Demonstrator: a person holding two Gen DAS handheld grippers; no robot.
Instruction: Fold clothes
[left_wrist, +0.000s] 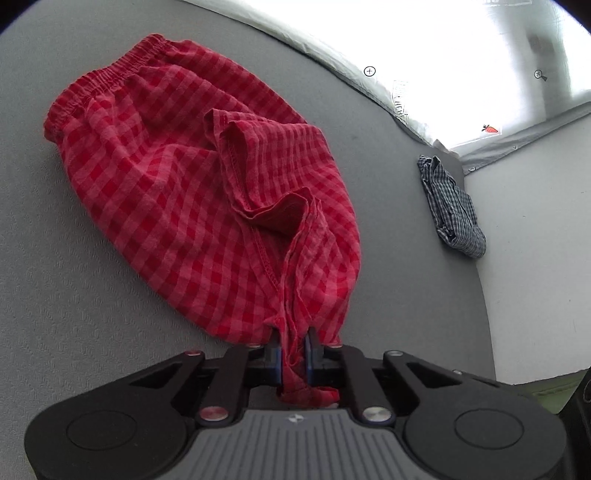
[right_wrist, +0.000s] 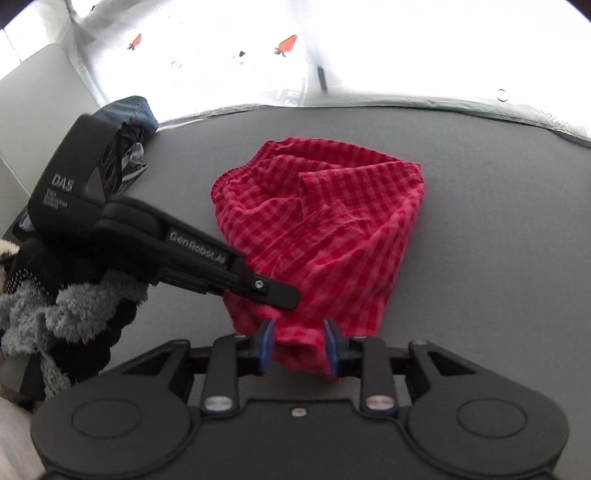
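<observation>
While the left gripper (left_wrist: 293, 356) pinches the red checked shorts' (left_wrist: 177, 177) hem to anchor it, the right gripper (right_wrist: 299, 343) stands part-open around the neighbouring fabric. Its pads do not press.

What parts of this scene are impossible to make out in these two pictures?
- Left view: the near hem of the red shorts, bunched inside the left claw.
- Right view: the pile of clothes, cut off by the left edge and partly behind the left claw.
- Right view: the shorts' edge between the right claw's pads; whether they press it is unclear.
- Both views: the white cloth, overexposed.
</observation>
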